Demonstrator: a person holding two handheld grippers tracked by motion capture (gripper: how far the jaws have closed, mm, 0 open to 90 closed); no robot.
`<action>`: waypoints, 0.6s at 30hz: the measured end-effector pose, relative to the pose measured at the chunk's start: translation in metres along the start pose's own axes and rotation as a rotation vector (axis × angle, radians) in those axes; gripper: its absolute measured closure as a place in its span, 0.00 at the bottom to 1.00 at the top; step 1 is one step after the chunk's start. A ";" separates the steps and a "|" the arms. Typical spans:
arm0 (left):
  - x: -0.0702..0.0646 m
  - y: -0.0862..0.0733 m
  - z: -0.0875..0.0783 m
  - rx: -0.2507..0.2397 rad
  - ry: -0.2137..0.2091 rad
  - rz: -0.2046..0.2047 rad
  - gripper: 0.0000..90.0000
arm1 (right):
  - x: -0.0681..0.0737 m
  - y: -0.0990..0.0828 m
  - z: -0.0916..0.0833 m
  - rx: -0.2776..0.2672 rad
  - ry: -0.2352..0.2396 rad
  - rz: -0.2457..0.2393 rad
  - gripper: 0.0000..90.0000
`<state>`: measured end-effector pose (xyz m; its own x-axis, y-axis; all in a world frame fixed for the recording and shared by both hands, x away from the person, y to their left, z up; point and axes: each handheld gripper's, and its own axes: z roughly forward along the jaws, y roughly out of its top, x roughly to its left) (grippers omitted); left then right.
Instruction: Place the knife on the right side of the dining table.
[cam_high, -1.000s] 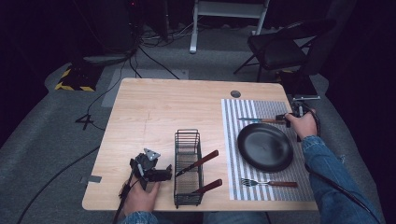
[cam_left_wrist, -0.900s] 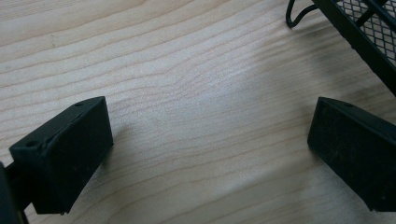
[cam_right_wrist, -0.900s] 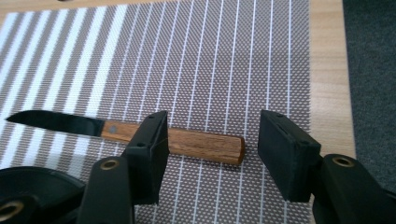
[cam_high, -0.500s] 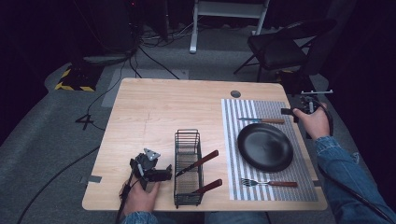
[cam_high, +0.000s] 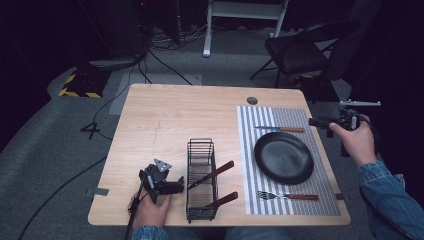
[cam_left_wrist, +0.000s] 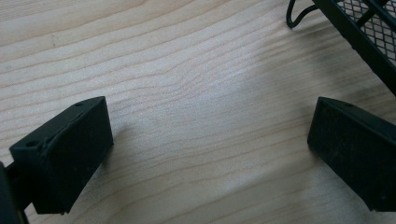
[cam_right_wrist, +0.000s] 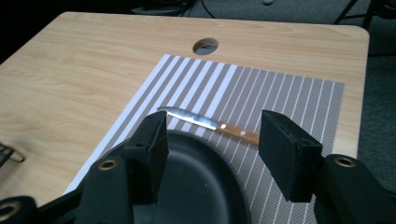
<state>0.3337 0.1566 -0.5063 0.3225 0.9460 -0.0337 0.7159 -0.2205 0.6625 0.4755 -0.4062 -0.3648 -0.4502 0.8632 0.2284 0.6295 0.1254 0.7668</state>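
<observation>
- Your bench carries a striped mat on its 3 o'clock half, and nothing on it has shifted over the last second.
- The black plate sits mid-mat. The knife lies at its 12 o'clock and the fork at its 6 o'clock.
- The wire caddy, at 9 o'clock of the plate, holds two more wooden-handled utensils.
- Your right gripper has pulled back from over the knife to beyond the bench's 3 o'clock edge. Its fingers are wide and empty, so I judge the knife just placed.
- Your left gripper stays parked just beside the caddy, fingers wide on bare wood, likely next for a utensil.
</observation>
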 end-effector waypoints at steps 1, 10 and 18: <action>0.000 0.000 0.000 0.000 0.000 0.000 0.00 | 0.002 -0.003 -0.003 -0.001 0.006 -0.005 0.48; 0.000 0.001 0.000 0.001 0.001 0.002 0.00 | 0.014 -0.027 -0.031 -0.009 0.056 -0.029 0.47; 0.000 0.001 0.000 0.001 0.002 0.002 0.00 | 0.016 -0.046 -0.051 0.005 0.043 -0.061 0.46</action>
<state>0.3343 0.1564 -0.5062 0.3227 0.9460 -0.0315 0.7160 -0.2222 0.6618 0.4068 -0.4236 -0.3657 -0.5148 0.8319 0.2074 0.6031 0.1794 0.7772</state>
